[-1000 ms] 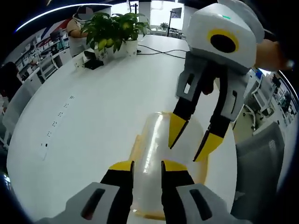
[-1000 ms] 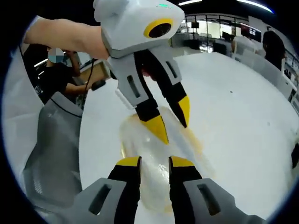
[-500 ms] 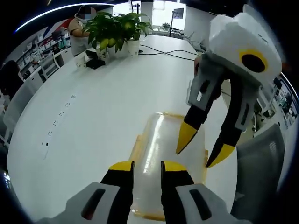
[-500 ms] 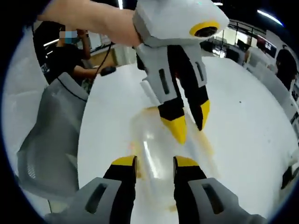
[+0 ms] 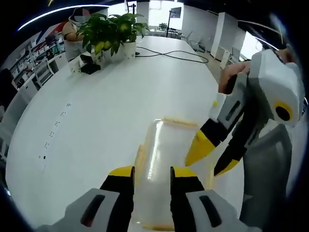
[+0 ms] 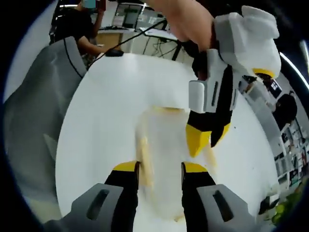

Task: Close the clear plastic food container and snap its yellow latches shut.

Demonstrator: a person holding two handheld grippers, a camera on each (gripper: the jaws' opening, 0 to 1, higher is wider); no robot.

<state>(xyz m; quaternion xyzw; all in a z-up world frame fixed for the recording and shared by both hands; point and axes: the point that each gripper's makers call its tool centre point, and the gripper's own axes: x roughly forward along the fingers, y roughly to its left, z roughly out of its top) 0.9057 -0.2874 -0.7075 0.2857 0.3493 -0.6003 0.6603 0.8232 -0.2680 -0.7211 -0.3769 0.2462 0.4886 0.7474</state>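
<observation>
The clear plastic food container with yellow latches (image 5: 166, 159) is lying lidded on the round white table (image 5: 96, 111), flanked by the released left gripper (image 5: 151, 174) and released right gripper (image 6: 159, 169), apparently lining up on its side latches

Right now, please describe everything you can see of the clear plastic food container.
The clear plastic food container lies on the white table, long and round-cornered, its see-through lid on top. Yellow latches line its edges; whether they are snapped shut I cannot tell. The left gripper hovers over its near end, and the right gripper comes in at its side; contact is unclear.
</observation>
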